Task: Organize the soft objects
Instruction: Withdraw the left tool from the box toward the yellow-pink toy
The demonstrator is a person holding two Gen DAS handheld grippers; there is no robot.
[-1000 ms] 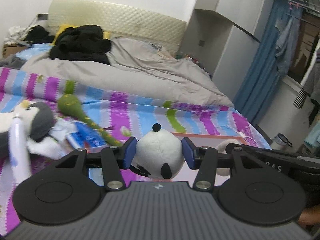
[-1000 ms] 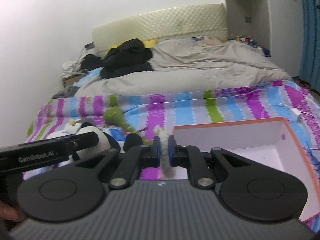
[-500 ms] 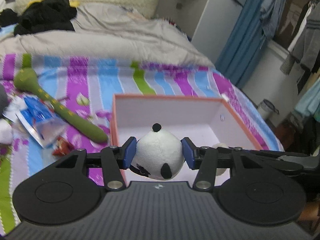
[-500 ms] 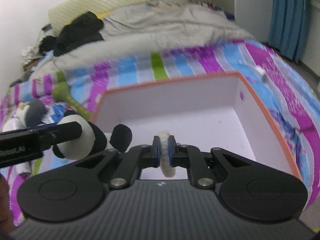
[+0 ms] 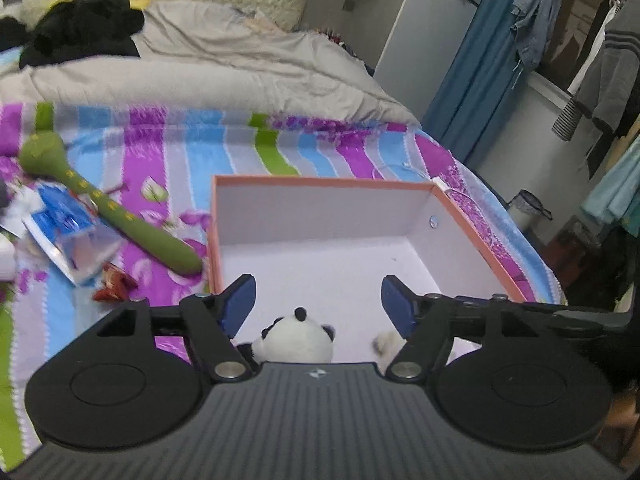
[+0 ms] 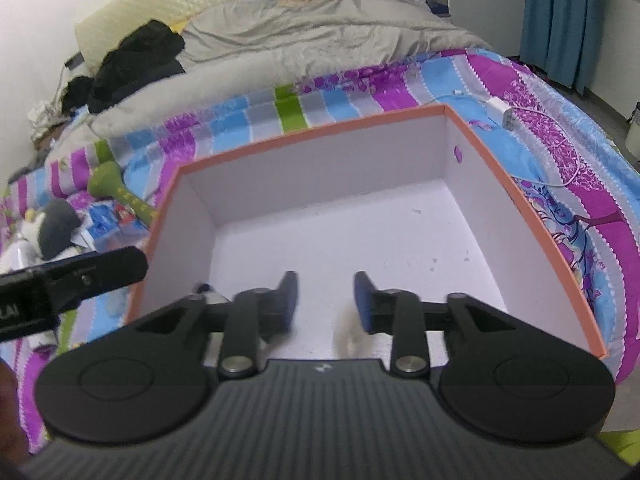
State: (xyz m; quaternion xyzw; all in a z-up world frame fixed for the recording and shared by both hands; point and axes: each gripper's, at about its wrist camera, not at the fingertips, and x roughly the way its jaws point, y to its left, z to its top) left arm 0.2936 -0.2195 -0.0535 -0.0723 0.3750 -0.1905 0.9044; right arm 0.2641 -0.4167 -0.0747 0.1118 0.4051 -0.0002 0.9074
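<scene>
Two grippers hang over one orange-rimmed box [image 5: 320, 181] on the striped bedspread [image 5: 192, 152]. In the left wrist view we see our left gripper [image 5: 316, 308] with its blue pads [image 5: 239, 305] spread wide and holding nothing. The panda plush [image 5: 296, 340] lies below the gap between the fingers, on the white floor at the near edge of the box, clear of both pads and partly hidden by the gripper body. A small white fluffy toy [image 5: 387, 345] sits just beside the panda plush, close under the right-hand finger, and we cannot tell whether it touches that finger. Left of the box lie a green stick toy [image 5: 120, 216], whose end reaches the box wall, and a blue packet [image 5: 64, 220].

In the right wrist view our right gripper [image 6: 326, 300] also stands parted, its pads apart and empty above the box floor [image 6: 360, 240]. The white fluffy toy [image 6: 352, 338] shows as a blur just under the right-hand pad [image 6: 364, 300], below the gap and not pinched. The left gripper's dark body [image 6: 72, 276] reaches in from the left, beside the box wall. Beyond it a grey-and-white plush [image 6: 52, 228] lies on the bedspread, well apart from the box, and a white charger with its cable [image 6: 504, 114] lies to the right of the box.
</scene>
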